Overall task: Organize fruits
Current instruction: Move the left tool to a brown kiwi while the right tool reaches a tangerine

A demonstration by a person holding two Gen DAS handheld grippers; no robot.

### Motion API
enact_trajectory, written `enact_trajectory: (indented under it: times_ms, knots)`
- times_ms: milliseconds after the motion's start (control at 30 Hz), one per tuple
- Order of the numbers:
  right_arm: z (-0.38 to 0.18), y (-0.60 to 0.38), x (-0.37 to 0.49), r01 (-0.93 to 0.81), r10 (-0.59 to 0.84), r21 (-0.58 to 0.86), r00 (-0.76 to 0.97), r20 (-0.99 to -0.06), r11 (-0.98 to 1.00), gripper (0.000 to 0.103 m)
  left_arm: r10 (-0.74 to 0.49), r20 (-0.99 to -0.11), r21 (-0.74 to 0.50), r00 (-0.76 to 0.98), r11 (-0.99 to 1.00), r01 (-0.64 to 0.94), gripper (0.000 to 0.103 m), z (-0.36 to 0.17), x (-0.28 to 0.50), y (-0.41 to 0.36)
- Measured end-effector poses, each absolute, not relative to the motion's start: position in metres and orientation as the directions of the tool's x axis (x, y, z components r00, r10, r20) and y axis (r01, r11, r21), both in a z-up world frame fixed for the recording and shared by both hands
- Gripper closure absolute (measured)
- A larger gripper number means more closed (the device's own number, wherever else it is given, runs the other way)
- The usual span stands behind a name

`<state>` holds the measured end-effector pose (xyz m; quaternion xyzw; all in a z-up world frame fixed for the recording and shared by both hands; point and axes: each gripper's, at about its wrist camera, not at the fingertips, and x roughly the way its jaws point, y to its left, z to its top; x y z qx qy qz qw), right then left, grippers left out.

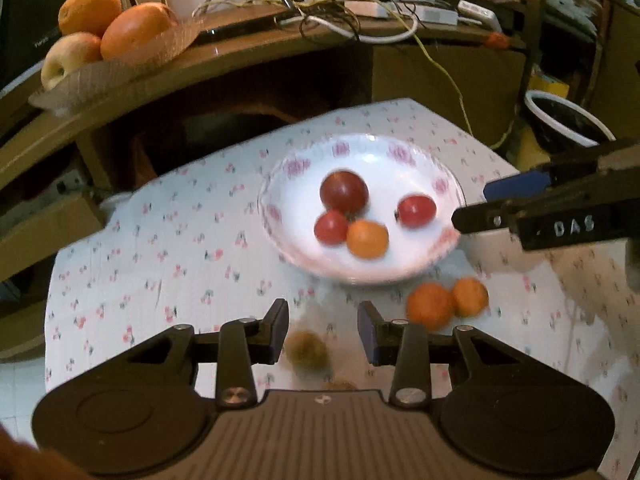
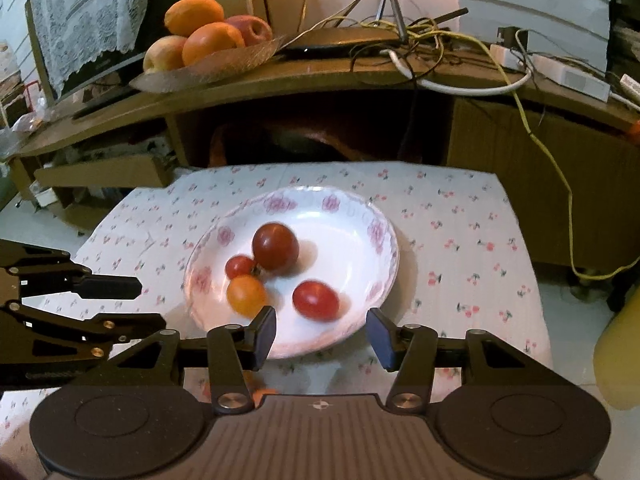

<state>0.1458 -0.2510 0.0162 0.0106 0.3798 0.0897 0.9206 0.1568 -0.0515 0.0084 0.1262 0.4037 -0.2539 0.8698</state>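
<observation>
A white floral plate (image 1: pixel 280 204) (image 2: pixel 376 232) sits on the cherry-print cloth. It holds a dark red tomato (image 1: pixel 344 192) (image 2: pixel 275 247), two small red tomatoes (image 1: pixel 417 210) (image 2: pixel 316 300) and an orange one (image 1: pixel 367 239) (image 2: pixel 246 295). Two oranges (image 1: pixel 430 306) lie on the cloth in front of the plate. A brown kiwi (image 1: pixel 308 350) lies just below my open, empty left gripper (image 1: pixel 323 332). My right gripper (image 2: pixel 321 335) is open and empty at the plate's near rim; it also shows in the left wrist view (image 1: pixel 472 204).
A wooden shelf (image 2: pixel 320 76) behind the table carries a tray of oranges and apples (image 1: pixel 92 32) (image 2: pixel 204 40), cables and a router. A dark bowl (image 1: pixel 564 120) sits at right. A yellow object (image 2: pixel 618 360) stands at the right edge.
</observation>
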Motion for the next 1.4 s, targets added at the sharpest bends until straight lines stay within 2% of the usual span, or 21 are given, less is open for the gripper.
enact_trajectory:
  times_ms: [333, 600, 1033, 1167, 1300, 1400]
  knots:
    - [0.009, -0.244, 0.128, -0.229, 0.222, 0.091, 0.651, -0.726, 0.969, 0.049, -0.363, -0.802, -0.017, 0.474, 0.808, 0.589, 0.059, -0.003, 0.131, -0.04]
    - [0.002, -0.243, 0.122, -0.276, 0.231, 0.066, 0.626, -0.745, 0.959, 0.047, -0.329, -0.828, -0.004, 0.455, 0.814, 0.581, 0.059, -0.019, 0.131, -0.043]
    - [-0.01, -0.229, 0.119, -0.399, 0.303, 0.072, 0.554, -0.776, 0.914, 0.048, -0.317, -0.823, 0.013, 0.471, 0.819, 0.574, 0.06, -0.026, 0.133, -0.045]
    - [-0.019, -0.226, 0.125, -0.396, 0.287, 0.064, 0.535, -0.795, 0.916, 0.052, -0.321, -0.818, 0.012, 0.477, 0.82, 0.572, 0.062, -0.026, 0.134, -0.045]
    - [-0.022, -0.228, 0.129, -0.379, 0.274, 0.06, 0.543, -0.794, 0.924, 0.055, -0.326, -0.817, 0.007, 0.476, 0.819, 0.574, 0.068, -0.026, 0.134, -0.045]
    - [-0.021, -0.226, 0.131, -0.375, 0.271, 0.058, 0.545, -0.793, 0.925, 0.068, -0.318, -0.813, 0.025, 0.487, 0.818, 0.575, 0.071, -0.024, 0.131, -0.047]
